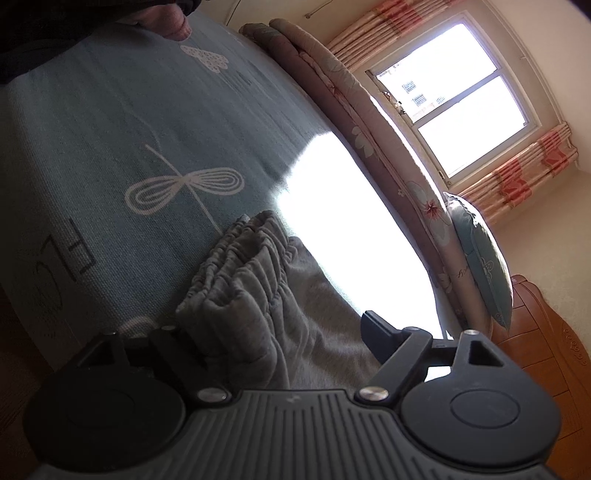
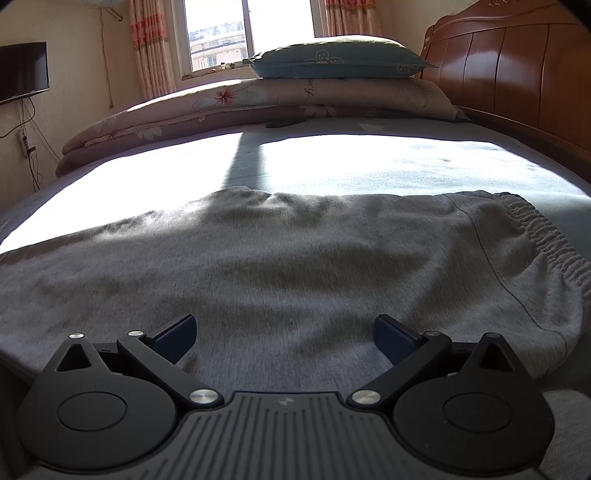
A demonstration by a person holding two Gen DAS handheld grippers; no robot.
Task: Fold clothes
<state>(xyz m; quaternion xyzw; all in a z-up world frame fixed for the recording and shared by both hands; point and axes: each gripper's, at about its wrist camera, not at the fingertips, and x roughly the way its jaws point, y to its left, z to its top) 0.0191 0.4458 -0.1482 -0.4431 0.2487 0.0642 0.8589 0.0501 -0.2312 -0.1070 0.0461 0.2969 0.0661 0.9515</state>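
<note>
Nearest the lens in the left wrist view, the left gripper [image 1: 280, 339] sits low in the frame with its jaws spread apart and the bunched elastic waistband [image 1: 240, 258] of the grey sweatpants [image 1: 295, 325] lying between them; the left-hand finger is mostly hidden behind the gathered cloth, so whether it touches the fabric cannot be told, while the right-hand finger [image 1: 380, 332] stands clear of it. In the right wrist view the right gripper [image 2: 284, 338] is likewise released, both dark blue pads [image 2: 177, 336] apart with flat grey cloth between and under them, nothing pinched. The sweatpants spread across the middle of that frame on the blue-green bedspread [image 2: 369, 162], their waistband at the right edge. Beyond them a bright patch of sunlight falls across the bedspread. At the far side of the bed lies a folded floral quilt [image 2: 258, 103] with a blue-green pillow [image 2: 340, 57] on top, a wooden headboard [image 2: 509, 62] in the upper right, a window [image 2: 251, 26] with striped curtains [image 2: 147, 48] at top centre, and a dark television [image 2: 22, 70] on the wall at upper left. In the left wrist view a white dragonfly print [image 1: 184, 188] marks the bedspread.
</note>
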